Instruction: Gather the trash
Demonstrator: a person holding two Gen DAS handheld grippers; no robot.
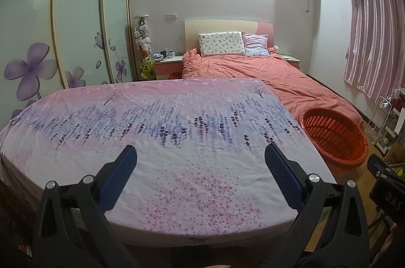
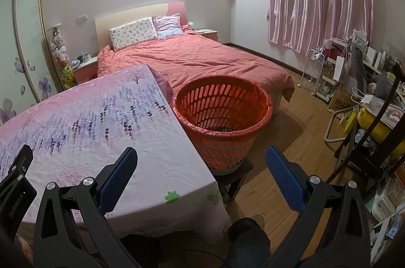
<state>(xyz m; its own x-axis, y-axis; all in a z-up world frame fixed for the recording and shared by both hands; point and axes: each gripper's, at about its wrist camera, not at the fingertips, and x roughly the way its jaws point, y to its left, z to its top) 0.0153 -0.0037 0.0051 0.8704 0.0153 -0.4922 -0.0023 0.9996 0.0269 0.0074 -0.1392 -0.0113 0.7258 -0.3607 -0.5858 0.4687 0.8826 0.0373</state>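
trash basket (image 2: 222, 116): orange slatted bin with a red liner, ahead of the right fingers and between them, touching the table's right edge; something dark and small lies at its bottom, too small to tell.
left gripper (image 1: 201, 161): fingers (image 1: 119, 182) wide apart, nothing held, over the near part of the table (image 1: 177, 116).
right gripper (image 2: 201, 161): fingers (image 2: 283, 179) wide apart, nothing held, over the table's right corner.
table cover: pink and purple floral cloth.
bed (image 2: 197, 57): beyond basket, salmon duvet.
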